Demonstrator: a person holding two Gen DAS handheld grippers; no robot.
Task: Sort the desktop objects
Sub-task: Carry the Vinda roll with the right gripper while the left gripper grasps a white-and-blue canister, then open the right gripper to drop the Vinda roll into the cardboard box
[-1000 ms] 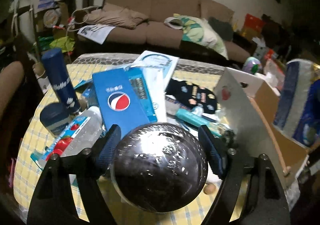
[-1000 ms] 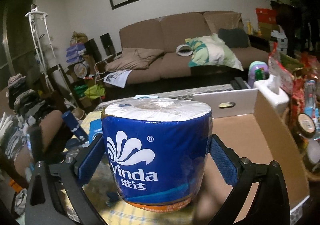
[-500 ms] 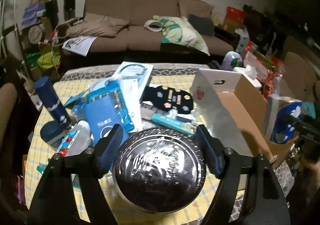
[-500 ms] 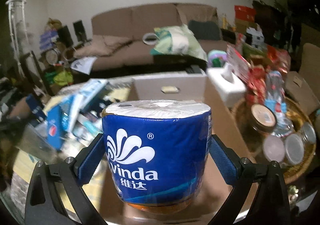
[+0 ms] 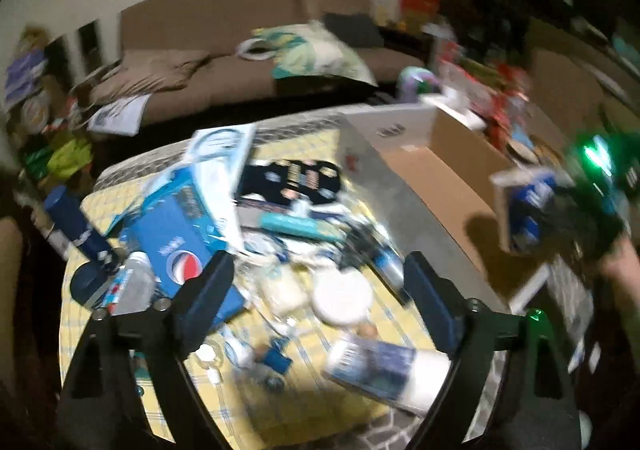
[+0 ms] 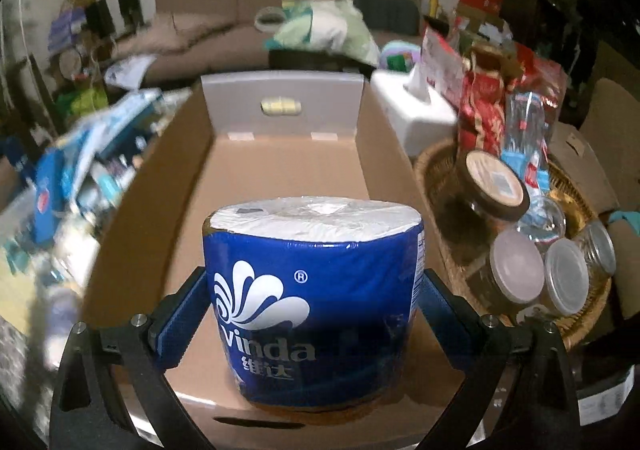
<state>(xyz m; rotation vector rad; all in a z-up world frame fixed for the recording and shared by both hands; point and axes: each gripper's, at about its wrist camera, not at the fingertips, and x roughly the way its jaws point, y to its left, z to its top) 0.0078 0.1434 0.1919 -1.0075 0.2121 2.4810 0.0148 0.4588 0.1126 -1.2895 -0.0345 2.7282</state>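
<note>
Left gripper [image 5: 316, 282]: jaws spread wide, nothing between them, above the cluttered yellow-checked table [image 5: 132, 193]; a blue Pepsi box [image 5: 176, 246] lies by its left pad. Right gripper [image 6: 316, 318]: jaws clamped on a blue Vinda tissue roll [image 6: 314, 298], upright above the open cardboard box [image 6: 280, 169]. Wicker basket [image 6: 436, 165] of jars sits just right of the box.
</note>
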